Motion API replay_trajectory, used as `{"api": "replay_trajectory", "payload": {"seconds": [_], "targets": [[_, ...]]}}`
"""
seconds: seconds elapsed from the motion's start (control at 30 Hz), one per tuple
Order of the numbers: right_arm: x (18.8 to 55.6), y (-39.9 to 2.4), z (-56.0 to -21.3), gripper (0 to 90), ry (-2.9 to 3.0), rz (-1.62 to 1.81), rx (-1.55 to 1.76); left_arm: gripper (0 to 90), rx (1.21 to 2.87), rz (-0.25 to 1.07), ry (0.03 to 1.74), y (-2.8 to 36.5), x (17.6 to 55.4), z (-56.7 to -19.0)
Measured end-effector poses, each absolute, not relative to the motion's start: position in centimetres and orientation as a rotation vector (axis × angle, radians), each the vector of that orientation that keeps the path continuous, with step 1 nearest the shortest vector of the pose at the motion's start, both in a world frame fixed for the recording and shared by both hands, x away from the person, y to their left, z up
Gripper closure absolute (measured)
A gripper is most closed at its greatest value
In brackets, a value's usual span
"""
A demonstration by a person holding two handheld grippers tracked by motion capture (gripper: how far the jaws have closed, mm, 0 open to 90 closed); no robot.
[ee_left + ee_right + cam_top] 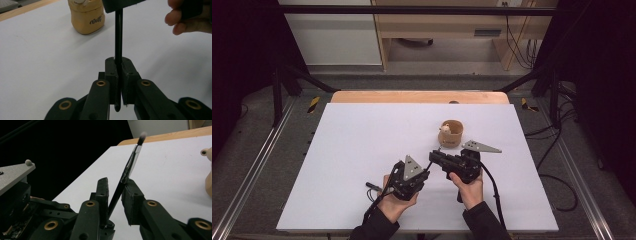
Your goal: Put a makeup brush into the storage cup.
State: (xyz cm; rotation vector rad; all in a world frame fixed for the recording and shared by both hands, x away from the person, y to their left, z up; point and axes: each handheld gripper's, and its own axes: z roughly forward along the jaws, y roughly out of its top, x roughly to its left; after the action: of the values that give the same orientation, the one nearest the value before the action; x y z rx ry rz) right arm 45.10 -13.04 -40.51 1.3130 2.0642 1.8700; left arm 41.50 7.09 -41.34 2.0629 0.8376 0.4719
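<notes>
**Two hand-held tools met over a slim black brush**

A person stood at a white table point(362, 150), a tool in each hand, the two meeting near the table's front edge. The left tool point(119, 72) had its jaws pressed together on the black handle of a thin brush point(118, 37); in the left gripper view the handle ran straight ahead from between the pads, toward the right tool. In the high view the left tool point(424, 175) sat just beside the right tool point(435, 156).

In the right gripper view, the right tool point(116, 192) had the same brush point(130, 167) passing between its jaws. The handle lay against the right-hand pad, while a narrow gap showed beside the other pad. The brush slanted up and away from this tool, ending in a small soft grey tip.

Just beyond the right tool stood a small tan wooden cup point(451, 132) with a pale object inside. It stood apart from both tools.
</notes>
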Motion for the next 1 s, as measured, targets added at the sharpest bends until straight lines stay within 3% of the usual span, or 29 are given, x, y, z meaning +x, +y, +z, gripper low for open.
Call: {"api": "replay_trajectory", "payload": {"seconds": [0.53, 1.0], "targets": [[44.7, -13.2, -40.2, 85.2, 2.094, 1.932, 1.269, 83.2, 2.073, 0.486, 0.825, 7.0, 41.3, -41.4], [44.5, -14.0, -39.8, 85.2, 2.073, 1.832, 1.232, 49.0, 2.039, 0.494, 0.750, 9.2, 41.6, -40.8]]}}
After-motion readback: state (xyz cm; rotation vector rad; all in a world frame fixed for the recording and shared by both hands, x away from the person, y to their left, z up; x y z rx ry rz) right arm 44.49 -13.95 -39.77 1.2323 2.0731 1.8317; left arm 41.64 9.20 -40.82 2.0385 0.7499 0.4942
